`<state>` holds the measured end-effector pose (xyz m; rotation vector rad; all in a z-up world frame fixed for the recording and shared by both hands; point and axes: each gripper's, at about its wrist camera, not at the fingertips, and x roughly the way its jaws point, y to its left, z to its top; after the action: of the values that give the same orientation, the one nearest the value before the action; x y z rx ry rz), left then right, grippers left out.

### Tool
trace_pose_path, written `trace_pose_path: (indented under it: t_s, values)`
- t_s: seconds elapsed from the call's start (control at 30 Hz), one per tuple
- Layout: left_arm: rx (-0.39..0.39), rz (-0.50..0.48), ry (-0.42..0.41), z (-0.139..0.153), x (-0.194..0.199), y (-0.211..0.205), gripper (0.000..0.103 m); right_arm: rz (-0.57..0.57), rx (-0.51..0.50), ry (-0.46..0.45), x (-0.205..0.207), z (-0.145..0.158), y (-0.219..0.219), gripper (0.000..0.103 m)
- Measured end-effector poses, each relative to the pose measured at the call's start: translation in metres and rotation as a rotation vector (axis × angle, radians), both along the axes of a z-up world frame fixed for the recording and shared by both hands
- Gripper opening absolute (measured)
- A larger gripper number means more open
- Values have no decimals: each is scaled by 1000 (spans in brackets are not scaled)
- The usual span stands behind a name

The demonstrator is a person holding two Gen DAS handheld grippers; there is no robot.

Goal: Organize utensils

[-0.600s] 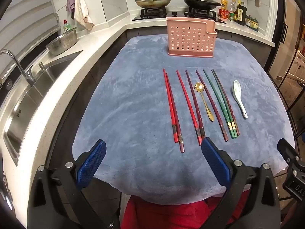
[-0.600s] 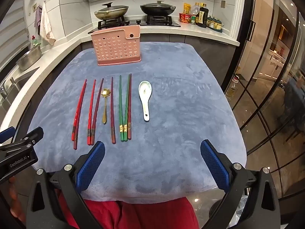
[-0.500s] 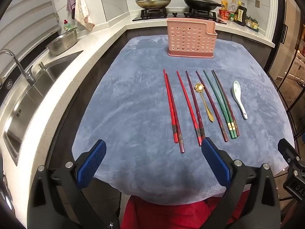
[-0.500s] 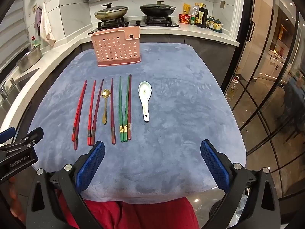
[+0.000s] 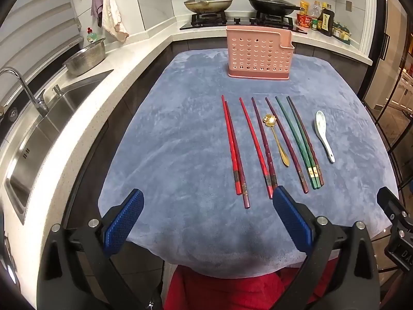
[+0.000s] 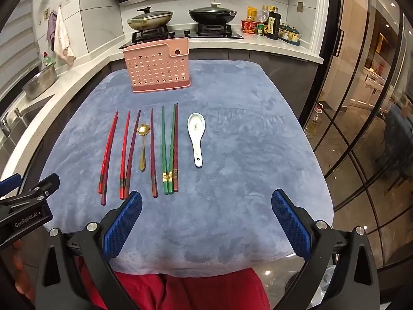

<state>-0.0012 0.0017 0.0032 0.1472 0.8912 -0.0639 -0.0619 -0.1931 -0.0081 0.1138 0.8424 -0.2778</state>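
Utensils lie in a row mid-worktop: chopsticks (image 5: 258, 147), gold spoon (image 5: 277, 139), white spoon (image 6: 196, 137), handles toward the near edge for easy pickup. Pink holder (image 5: 259, 53) stands at the far edge, empty as far as visible. Left claw (image 5: 206, 222) and right claw (image 6: 206, 222) hover released over the near edge, nothing grasped.

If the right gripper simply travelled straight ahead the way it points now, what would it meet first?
Probably bare blue cloth. The open right gripper aims between the white spoon and the table's right side; the pink holder stands left of that line, though depth is uncertain.
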Motion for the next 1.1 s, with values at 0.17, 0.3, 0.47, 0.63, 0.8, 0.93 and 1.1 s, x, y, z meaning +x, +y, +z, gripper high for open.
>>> trace_pose_path:
  t_s: [0.17,0.3,0.47,0.63,0.8,0.93,1.1]
  values:
    - [2,2,1,1,1,-1,95,1,1,-1,-1,1,0,96]
    - [2,1,0,1,1,0,95,2,3,0,0,1,0,96]
    - [1,2,5,1,3,0,95,0,2,0,1,1,0,96]
    - [-3,2,13,1,10,0,95,-1,10,7,8,-4,-1,96]
    - [-2,2,17,0,12,-1,95,2,13,10,10,-6,-1,96]
    - [3,3,22,-4,14,-3,95,3,19,17,12,-8,-1,96]
    - [3,6,20,-5,15,-3,95,4,19,15,13,-9,-1,96]
